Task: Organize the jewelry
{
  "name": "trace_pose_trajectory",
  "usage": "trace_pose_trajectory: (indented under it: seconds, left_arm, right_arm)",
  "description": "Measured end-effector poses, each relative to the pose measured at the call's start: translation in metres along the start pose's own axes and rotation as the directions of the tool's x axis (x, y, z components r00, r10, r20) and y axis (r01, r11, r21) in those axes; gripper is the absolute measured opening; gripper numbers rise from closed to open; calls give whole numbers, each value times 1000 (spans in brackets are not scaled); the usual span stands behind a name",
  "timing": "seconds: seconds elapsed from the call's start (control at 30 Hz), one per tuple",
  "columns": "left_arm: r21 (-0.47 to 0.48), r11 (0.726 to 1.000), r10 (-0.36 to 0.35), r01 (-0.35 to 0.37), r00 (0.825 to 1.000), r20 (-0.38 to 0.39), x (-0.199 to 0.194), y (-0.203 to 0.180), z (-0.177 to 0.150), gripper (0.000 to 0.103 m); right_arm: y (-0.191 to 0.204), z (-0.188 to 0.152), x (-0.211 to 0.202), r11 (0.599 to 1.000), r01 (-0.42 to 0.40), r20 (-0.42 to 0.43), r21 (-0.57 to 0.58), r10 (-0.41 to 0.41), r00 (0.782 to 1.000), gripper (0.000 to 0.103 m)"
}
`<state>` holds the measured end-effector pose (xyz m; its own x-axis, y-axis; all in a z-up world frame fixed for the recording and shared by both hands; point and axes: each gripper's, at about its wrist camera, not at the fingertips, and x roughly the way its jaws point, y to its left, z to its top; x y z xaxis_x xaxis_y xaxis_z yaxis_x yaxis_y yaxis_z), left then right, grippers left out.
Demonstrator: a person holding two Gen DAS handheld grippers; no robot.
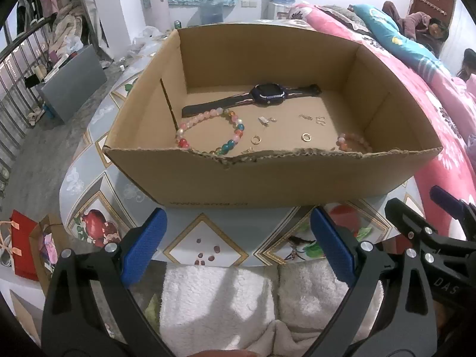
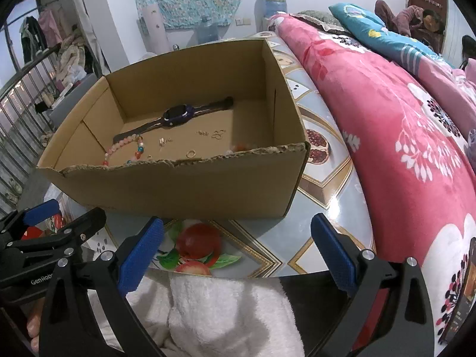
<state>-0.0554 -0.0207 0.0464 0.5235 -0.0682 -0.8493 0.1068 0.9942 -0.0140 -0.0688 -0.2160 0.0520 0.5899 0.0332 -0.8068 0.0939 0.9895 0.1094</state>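
Note:
An open cardboard box (image 1: 267, 175) (image 2: 178, 184) stands on a patterned table (image 1: 205, 247) (image 2: 327, 184). Inside lie a dark watch (image 1: 269, 93) (image 2: 177, 115), a multicoloured bead bracelet (image 1: 235, 135) (image 2: 138, 148), an orange bead bracelet (image 1: 351, 142), two gold rings (image 1: 306, 136) (image 2: 190, 153) and several small earrings (image 1: 319, 119) (image 2: 217, 134). My left gripper (image 1: 238, 242) hangs open in front of the box's near wall, nothing between its blue pads. My right gripper (image 2: 238, 251) is open too, over the table's near edge, right of the left one (image 2: 41, 211).
A pink flowered quilt (image 2: 401, 136) (image 1: 446, 125) presses against the table's right side. White fluffy fabric (image 1: 223, 303) (image 2: 226, 315) lies below both grippers. Left of the table are a railing (image 1: 12, 95), a grey cabinet (image 1: 74, 83) and red gift bags (image 1: 22, 247) on the floor.

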Motion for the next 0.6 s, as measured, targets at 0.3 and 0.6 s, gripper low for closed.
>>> trace_pose_trajectory:
  seconds: [0.3,0.6]
  left_arm:
    - [-4,1000,1,-1,1000,-7,1,0,0,93]
    - [-6,1000,-1,1,1000,-10,2,1,0,93]
  right_arm:
    - [0,-1,2,1000,0,-7,4,0,1000,96]
    - [0,-1,4,1000,-2,-13,6,2,1000,97]
